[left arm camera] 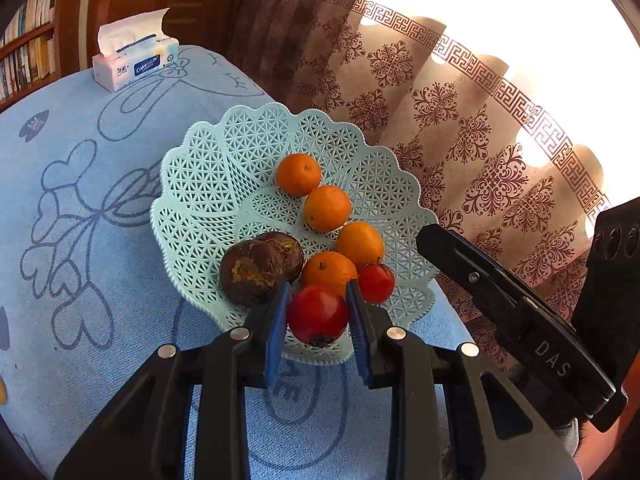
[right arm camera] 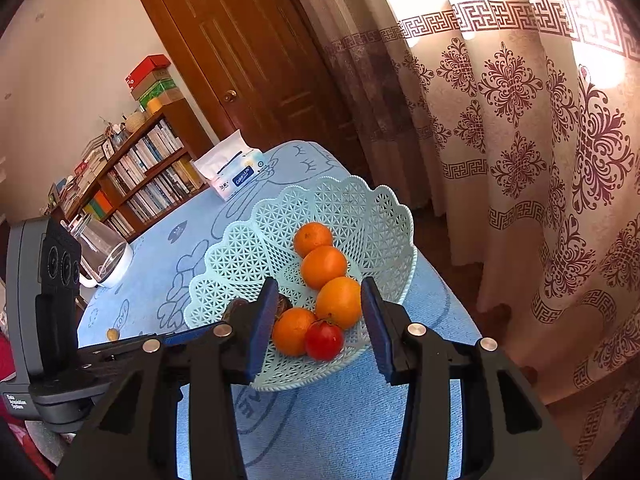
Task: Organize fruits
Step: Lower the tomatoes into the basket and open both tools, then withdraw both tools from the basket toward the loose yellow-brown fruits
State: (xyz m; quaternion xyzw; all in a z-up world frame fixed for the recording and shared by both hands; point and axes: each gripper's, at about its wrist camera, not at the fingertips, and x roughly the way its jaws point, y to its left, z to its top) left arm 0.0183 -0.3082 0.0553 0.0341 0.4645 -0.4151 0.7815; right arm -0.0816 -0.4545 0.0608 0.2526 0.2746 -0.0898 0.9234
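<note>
Left gripper [left arm camera: 318, 308]: fingers drawn narrow, blue pads pressed on either flank of a large red tomato [left arm camera: 318, 314]. It is held, stem end facing down and toward the camera. The tomato hangs over the near rim of the basket [left arm camera: 200, 184], just short of the fruit already inside. Directly past the fingertips lies an orange [left arm camera: 329, 272]; just off the right fingertip sits a smaller tomato [left arm camera: 375, 283]; off the left fingertip, a dark, wrinkled brown fruit [left arm camera: 260, 266] with rough yellowish patches.

Key relation: open basket floor lies ahead and to the left of the left fingers, beyond the brown fruit. Ahead and right, three more oranges run in a line away from the fingers. The tomato is near-round, so no long axis matters. Judgement: the drop spot is tight between neighbours; a round, smooth fruit may roll on the sloped wall.

Right gripper [right arm camera: 318, 322]: fingers moderately apart, nothing between the pads. It hovers at the near rim, the basket's fruit seen through the gap. The left hand is the nearer to the job, being the one loaded.

Materials: basket is pale mint plastic, open lattice, scalloped rim, shallow bowl shape. Oranges have matte, pitted skin; tomatoes are glossy and taut. Worktop [left arm camera: 80, 200] is covered in a soft blue cloth with line drawings. A tissue pack [left arm camera: 134, 66] sits far ahead and left of the left fingers, well clear.
</note>
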